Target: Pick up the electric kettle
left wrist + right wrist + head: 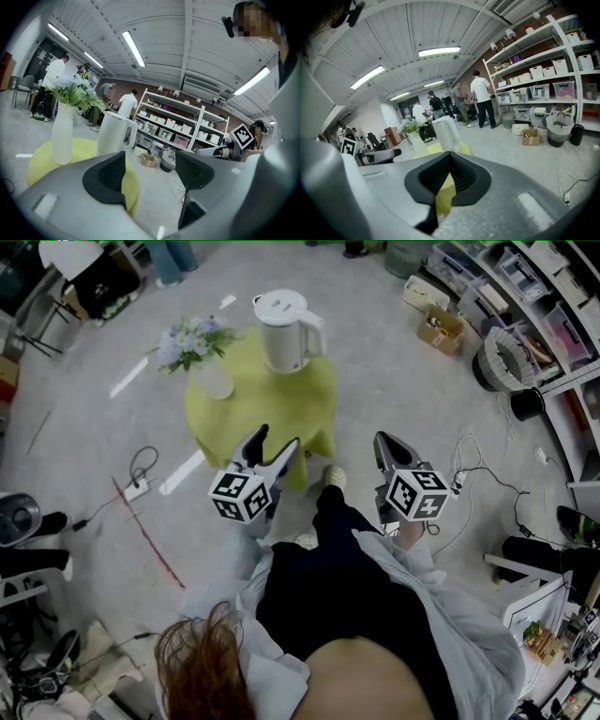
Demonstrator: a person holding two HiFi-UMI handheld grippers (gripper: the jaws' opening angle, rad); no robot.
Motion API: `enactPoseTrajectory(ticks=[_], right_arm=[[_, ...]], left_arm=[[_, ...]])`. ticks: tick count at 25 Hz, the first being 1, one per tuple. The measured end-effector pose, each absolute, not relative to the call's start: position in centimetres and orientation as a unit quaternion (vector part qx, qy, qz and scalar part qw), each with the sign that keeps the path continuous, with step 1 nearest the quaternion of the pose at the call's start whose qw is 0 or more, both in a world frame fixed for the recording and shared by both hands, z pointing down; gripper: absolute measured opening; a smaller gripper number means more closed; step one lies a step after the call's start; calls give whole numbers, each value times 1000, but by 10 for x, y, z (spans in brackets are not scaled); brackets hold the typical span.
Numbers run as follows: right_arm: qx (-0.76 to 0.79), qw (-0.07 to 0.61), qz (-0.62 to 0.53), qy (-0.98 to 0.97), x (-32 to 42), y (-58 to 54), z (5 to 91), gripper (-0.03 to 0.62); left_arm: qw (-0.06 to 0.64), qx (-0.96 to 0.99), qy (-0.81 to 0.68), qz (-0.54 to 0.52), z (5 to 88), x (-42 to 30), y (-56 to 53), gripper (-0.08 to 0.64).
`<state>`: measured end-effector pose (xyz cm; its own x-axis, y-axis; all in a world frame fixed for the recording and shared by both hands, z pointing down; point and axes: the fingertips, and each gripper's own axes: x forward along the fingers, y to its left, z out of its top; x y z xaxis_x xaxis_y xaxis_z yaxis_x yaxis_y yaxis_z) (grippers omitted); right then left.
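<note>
On the small round yellow-green desk the white electric kettle stands upright beside a flower vase. Both grippers hang well short of it. The left gripper is spread wide and empty, probably lined up for the grab, while the right gripper is pinched closed on nothing.

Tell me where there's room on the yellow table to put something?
The near half of the table is bare, from the vase and kettle down to its front edge. The far side is crowded: vase on the left, kettle on the right.
</note>
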<state>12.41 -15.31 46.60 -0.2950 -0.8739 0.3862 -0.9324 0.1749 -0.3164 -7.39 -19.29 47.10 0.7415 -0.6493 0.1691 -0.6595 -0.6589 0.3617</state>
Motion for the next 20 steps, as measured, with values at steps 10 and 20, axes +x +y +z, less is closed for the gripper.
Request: enactPoseTrajectory(ticks=[10,20], right_arm=[[551,54,235,-799,155,-261,449,2],[528,61,241,-812,180,-322,456,2]], left_arm=[[182,901,-393,-3,447,-34,-284,336],[185,892,-414,9,454,-9,-332,336]])
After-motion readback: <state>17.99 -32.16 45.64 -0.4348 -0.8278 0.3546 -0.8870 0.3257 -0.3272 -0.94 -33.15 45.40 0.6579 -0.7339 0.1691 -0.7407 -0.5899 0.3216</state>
